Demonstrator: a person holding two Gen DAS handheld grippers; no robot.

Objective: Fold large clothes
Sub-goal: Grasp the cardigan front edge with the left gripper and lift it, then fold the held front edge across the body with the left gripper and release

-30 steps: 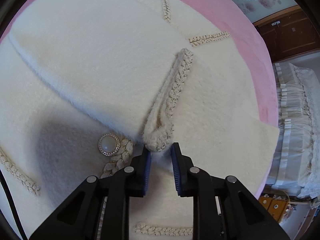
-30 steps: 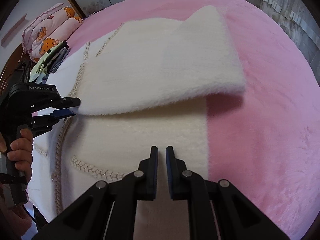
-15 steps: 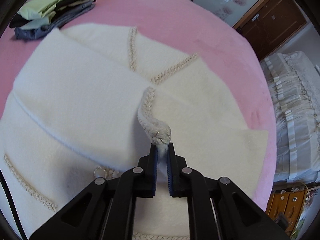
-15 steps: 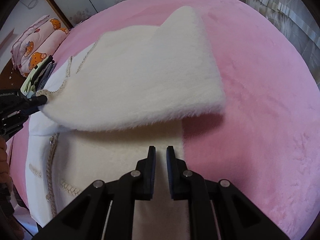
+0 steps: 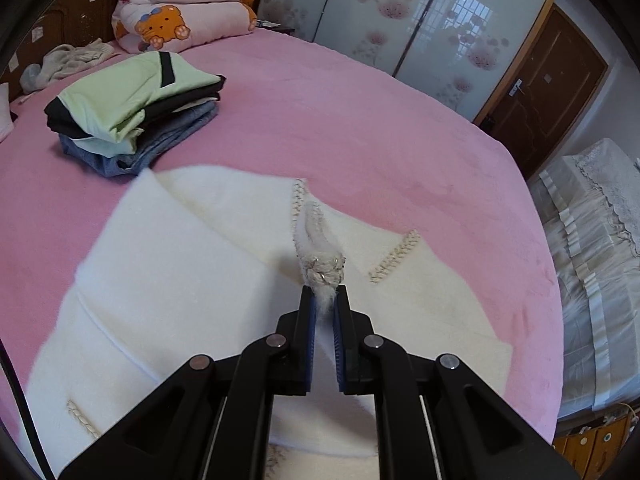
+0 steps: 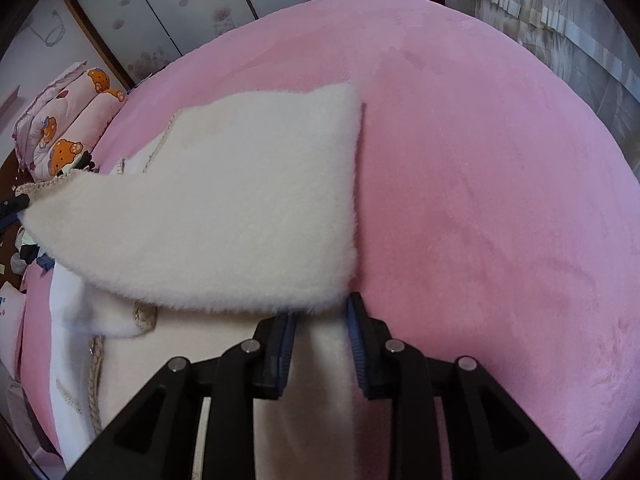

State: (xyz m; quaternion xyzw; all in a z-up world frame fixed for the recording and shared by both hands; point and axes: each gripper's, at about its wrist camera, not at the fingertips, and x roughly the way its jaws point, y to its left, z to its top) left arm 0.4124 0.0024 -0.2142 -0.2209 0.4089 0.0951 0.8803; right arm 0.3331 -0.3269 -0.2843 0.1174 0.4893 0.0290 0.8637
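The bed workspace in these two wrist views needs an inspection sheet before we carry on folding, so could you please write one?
Surface: pink bedspread, bare beyond the garments.
Job's things: cream fleece coat with braided trim, one flap lifted off the bed.
Clutter: stack of folded clothes; rolled cartoon quilt; crumpled cloth near the headboard.
Grippers: left gripper shut on the coat's braided edge; right gripper has just been opening, its jaws apart at the flap's lower edge, no grip visible.
Cables: thin dark cable at the left edge.
Surroundings: floral sliding doors; wooden door; white lace-covered furniture.
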